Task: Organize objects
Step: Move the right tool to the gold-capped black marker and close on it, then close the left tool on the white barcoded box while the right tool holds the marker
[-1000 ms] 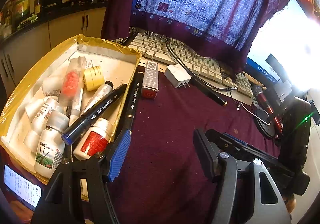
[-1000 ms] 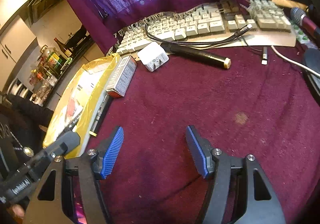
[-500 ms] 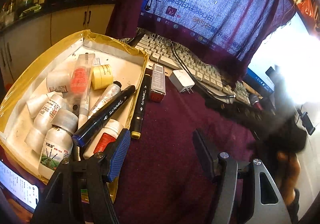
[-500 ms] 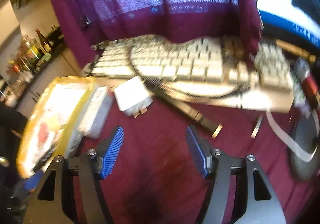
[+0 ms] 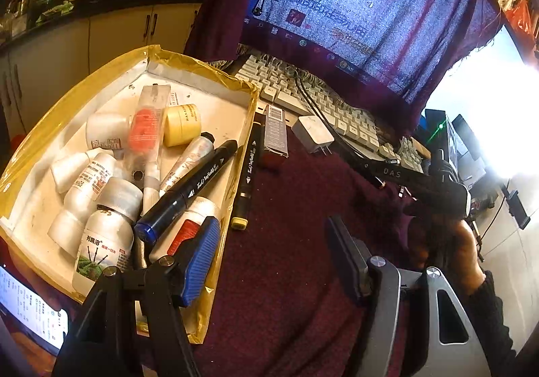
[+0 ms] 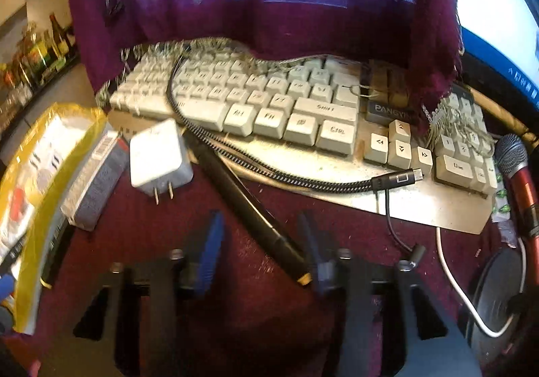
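A yellow-taped box (image 5: 198, 69) at the left holds several bottles, a tube, a yellow jar and a blue-capped marker (image 5: 183, 193). A yellow-tipped marker (image 5: 247, 171), a grey carton (image 5: 275, 133) and a white charger (image 5: 313, 134) lie on the maroon cloth beside it. My left gripper (image 5: 269, 262) is open and empty, near the box's right edge. My right gripper (image 6: 259, 249) is open, with the gold-tipped end of a black pen (image 6: 249, 205) between its fingers; its jaws are apart from the pen. The charger (image 6: 158, 155) and carton (image 6: 94, 185) lie to its left.
A beige keyboard (image 6: 269, 107) with a braided cable (image 6: 269, 171) across it sits behind, under a cloth-draped monitor (image 5: 370, 6). A red microphone (image 6: 518, 175) and a black disc (image 6: 495, 293) are at the right. A phone (image 5: 30, 306) lies at the left wrist view's lower left.
The right gripper has moved forward toward the keyboard, so the black pen's end now lies between its fingers. The left gripper has drawn back a little from the yellow-tipped marker.
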Demonstrator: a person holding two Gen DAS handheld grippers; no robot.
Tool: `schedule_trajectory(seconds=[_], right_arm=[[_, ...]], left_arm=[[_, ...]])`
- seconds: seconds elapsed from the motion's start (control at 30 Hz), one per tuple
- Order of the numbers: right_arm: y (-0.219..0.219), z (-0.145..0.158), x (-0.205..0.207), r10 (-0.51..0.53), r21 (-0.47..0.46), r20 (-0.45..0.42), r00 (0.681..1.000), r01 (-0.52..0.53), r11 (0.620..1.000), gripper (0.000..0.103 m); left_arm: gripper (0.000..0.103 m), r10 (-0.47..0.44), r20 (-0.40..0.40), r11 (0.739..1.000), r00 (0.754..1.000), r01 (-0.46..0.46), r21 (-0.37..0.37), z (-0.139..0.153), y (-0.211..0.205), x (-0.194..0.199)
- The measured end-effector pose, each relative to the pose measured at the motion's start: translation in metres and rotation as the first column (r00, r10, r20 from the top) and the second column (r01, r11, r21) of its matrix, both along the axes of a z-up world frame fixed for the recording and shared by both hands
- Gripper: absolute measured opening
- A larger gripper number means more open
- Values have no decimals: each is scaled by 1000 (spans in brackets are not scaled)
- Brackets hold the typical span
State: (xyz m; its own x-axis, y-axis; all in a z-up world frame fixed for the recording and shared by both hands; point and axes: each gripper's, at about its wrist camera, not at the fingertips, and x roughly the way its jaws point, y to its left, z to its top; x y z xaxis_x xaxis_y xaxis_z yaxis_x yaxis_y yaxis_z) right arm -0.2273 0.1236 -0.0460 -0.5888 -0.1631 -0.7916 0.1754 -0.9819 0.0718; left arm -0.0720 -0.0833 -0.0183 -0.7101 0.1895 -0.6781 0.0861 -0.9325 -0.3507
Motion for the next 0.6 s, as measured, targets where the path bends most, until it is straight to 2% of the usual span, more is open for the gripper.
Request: schedule_trajectory(seconds=[0.1, 0.27, 0.5, 0.6], right_arm=[[-7, 1, 13, -3, 46, -2, 1000, 3, 999, 25], [-8, 2, 49, -28, 23, 18, 999, 27, 999, 15], [11, 6, 102, -107, -159, 44, 993, 113, 981, 13], [9, 4, 111, -113, -212, 26, 993, 116, 970, 13]], left_arm=[[60, -2, 1, 1000, 1000, 2, -3, 0, 0, 0], [60, 0, 3, 1000, 1000, 0, -6, 0, 0, 0], [63, 5, 4, 1000, 1000, -5, -19, -1, 4, -2], [64, 11, 6, 999, 1000, -11, -33, 0, 7, -3]])
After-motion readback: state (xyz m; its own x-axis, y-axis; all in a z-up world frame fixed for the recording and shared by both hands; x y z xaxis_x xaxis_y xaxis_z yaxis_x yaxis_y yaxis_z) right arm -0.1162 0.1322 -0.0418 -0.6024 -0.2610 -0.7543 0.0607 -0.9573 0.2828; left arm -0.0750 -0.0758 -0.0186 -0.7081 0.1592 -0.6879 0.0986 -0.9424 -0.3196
